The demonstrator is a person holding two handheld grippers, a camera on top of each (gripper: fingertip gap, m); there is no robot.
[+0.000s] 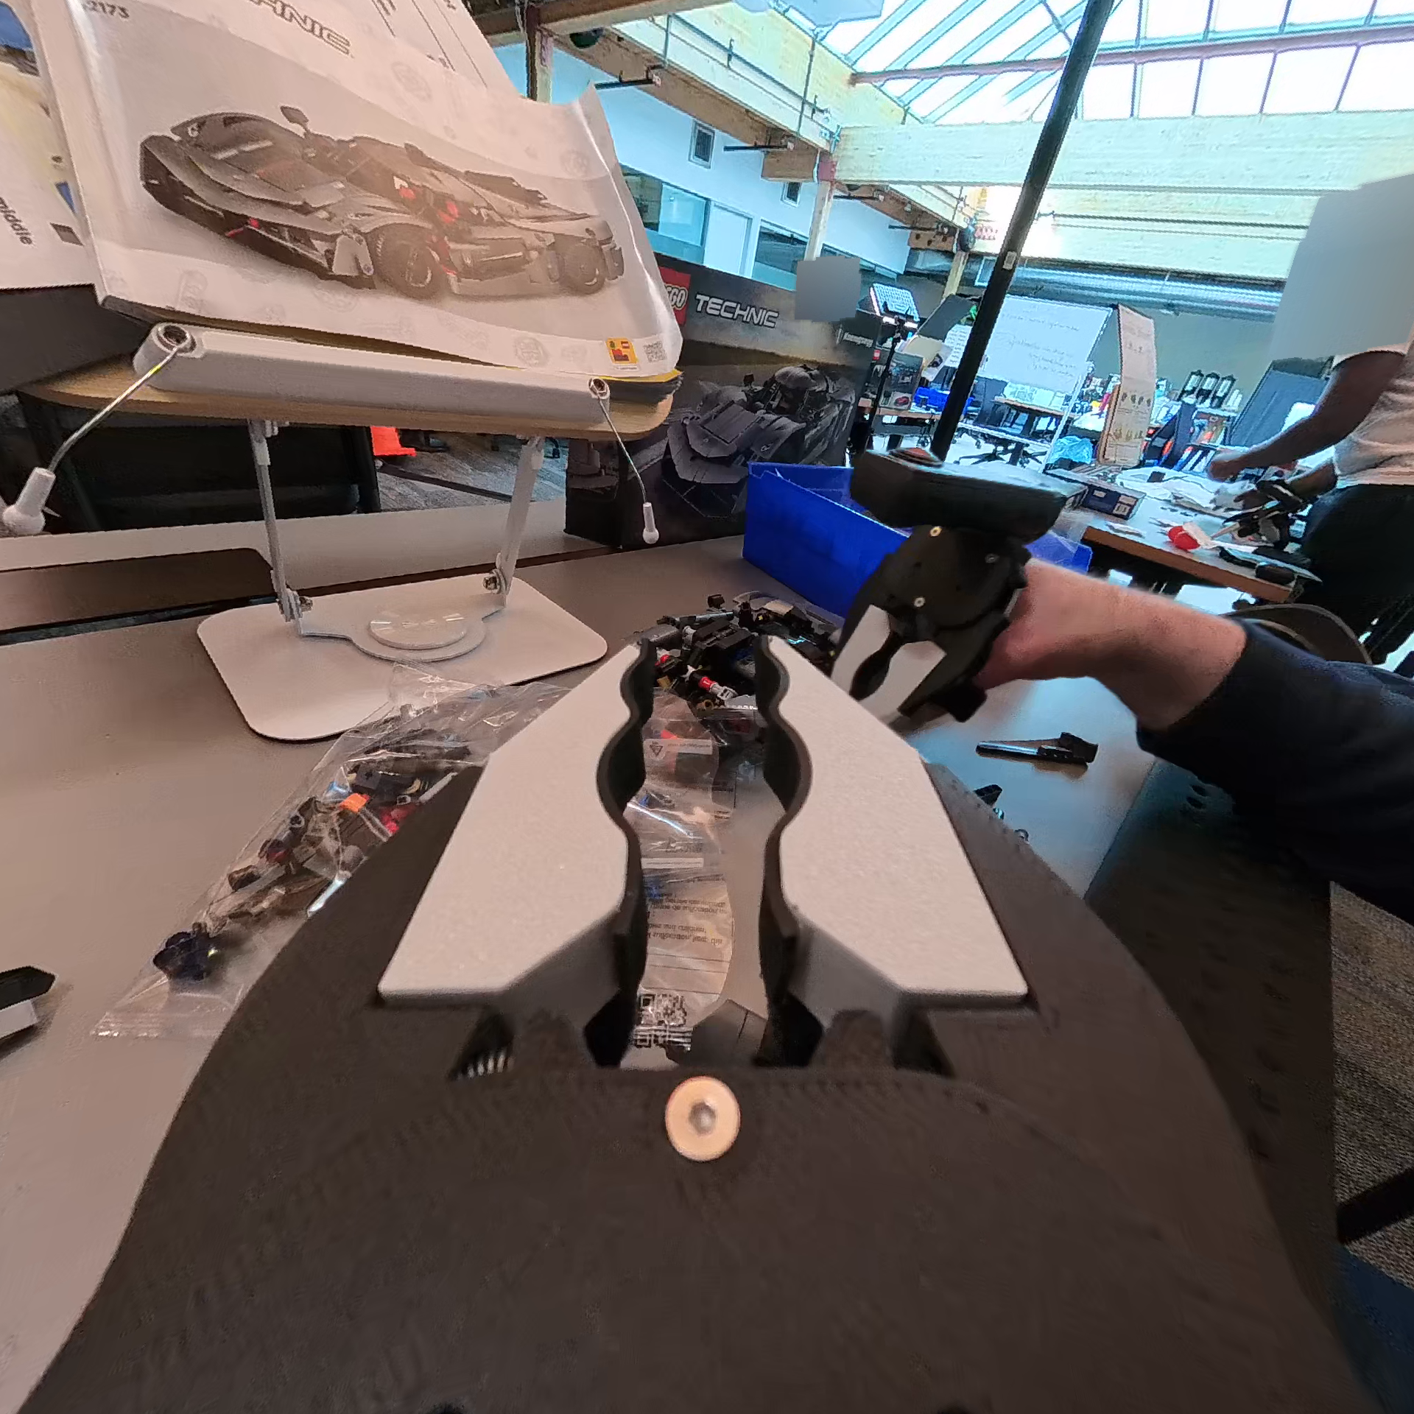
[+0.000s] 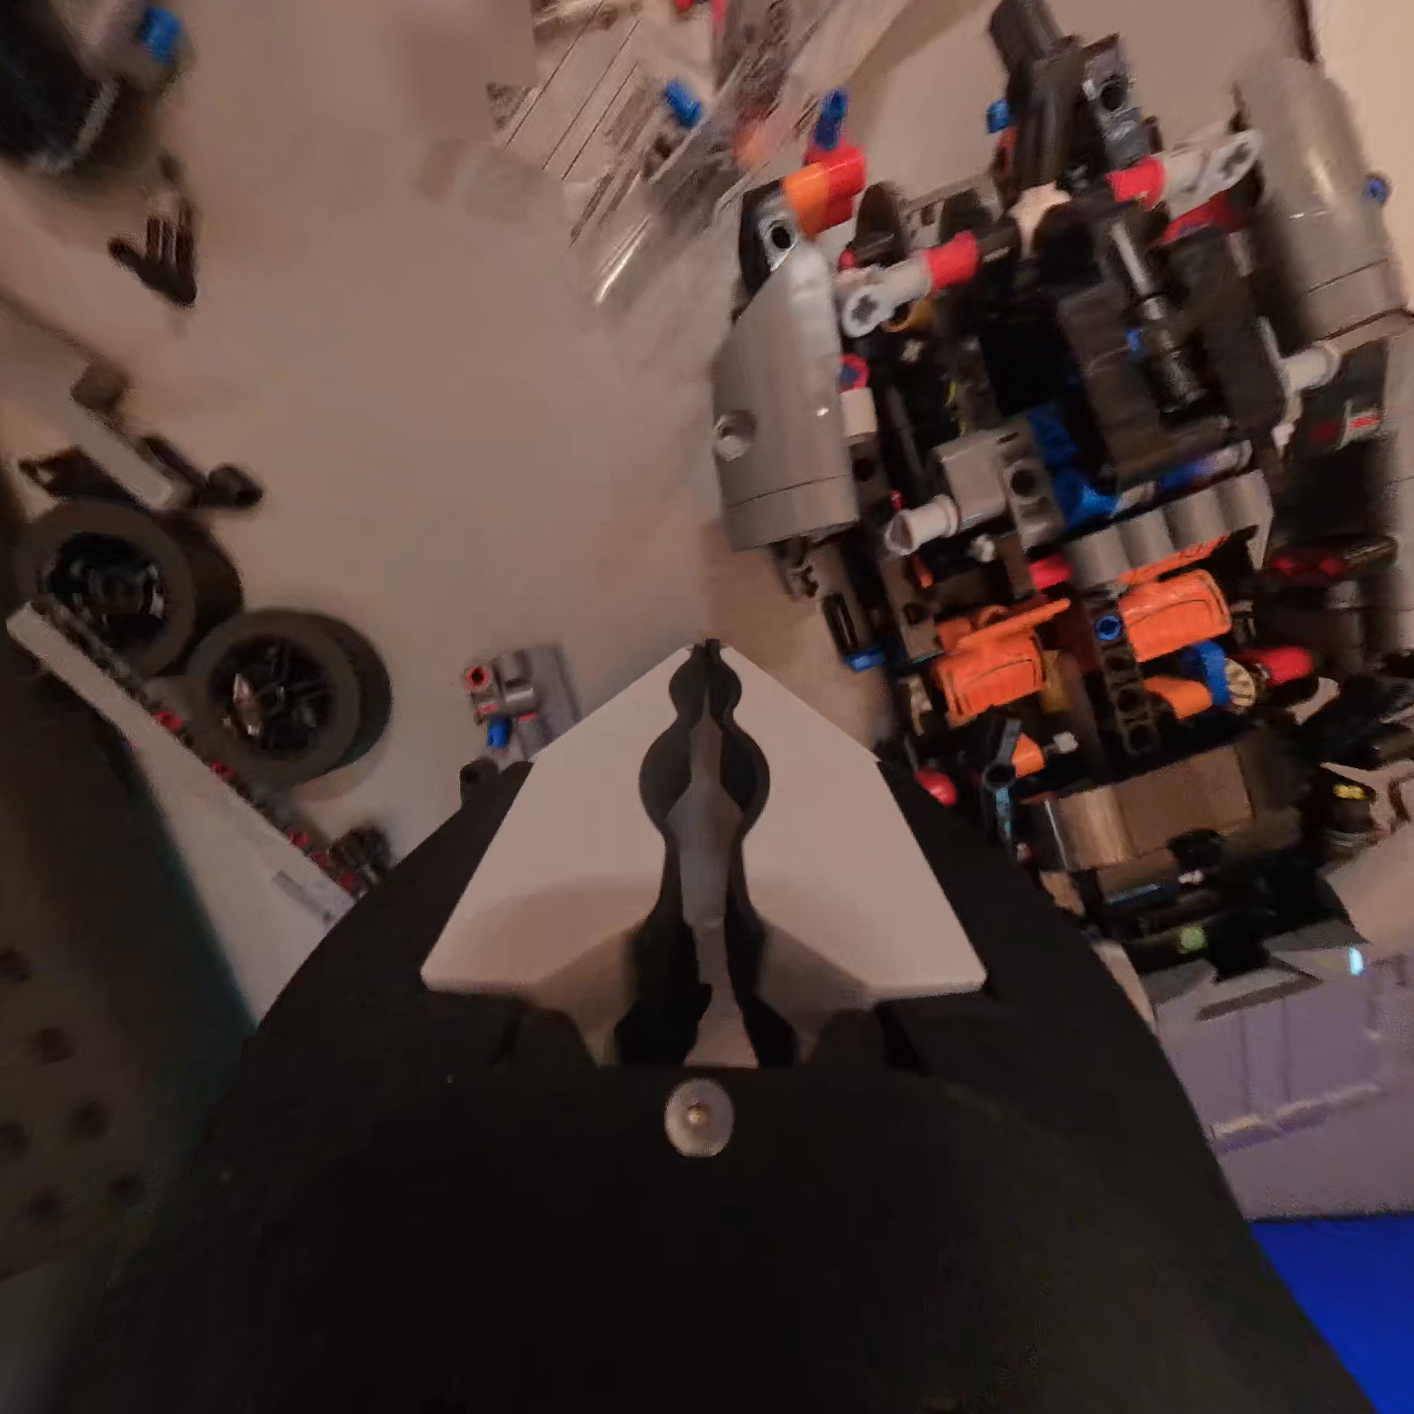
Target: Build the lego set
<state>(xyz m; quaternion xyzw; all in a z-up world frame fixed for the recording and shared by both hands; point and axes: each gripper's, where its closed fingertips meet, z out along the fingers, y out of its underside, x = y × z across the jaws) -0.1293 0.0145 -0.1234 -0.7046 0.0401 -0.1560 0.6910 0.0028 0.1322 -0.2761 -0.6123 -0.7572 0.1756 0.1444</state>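
The partly built Lego car [image 2: 1071, 535], black and grey with orange seats, lies on the table on the right of the right wrist view. It also shows in the left wrist view [image 1: 734, 635], just beyond my left fingertips. My left gripper [image 1: 704, 662] is open and holds nothing. It hovers over a clear bag of parts [image 1: 681, 880]. My right gripper [image 2: 711, 650] is shut, its tips together above bare table, left of the car. A small grey sub-assembly [image 2: 520, 689] lies just left of those tips. In the left wrist view a hand holds the right gripper [image 1: 910, 673] beside the car.
Two black wheels [image 2: 283, 696] and a long beam strip [image 2: 176, 757] lie at the left. A second bag of parts [image 1: 344, 811], a booklet on a white stand [image 1: 367, 214], a blue bin [image 1: 811, 528] and a loose black piece [image 1: 1040, 750] are on the table. A person stands at a far table. Across from one pair of fingers to the other is roughly 25 cm.
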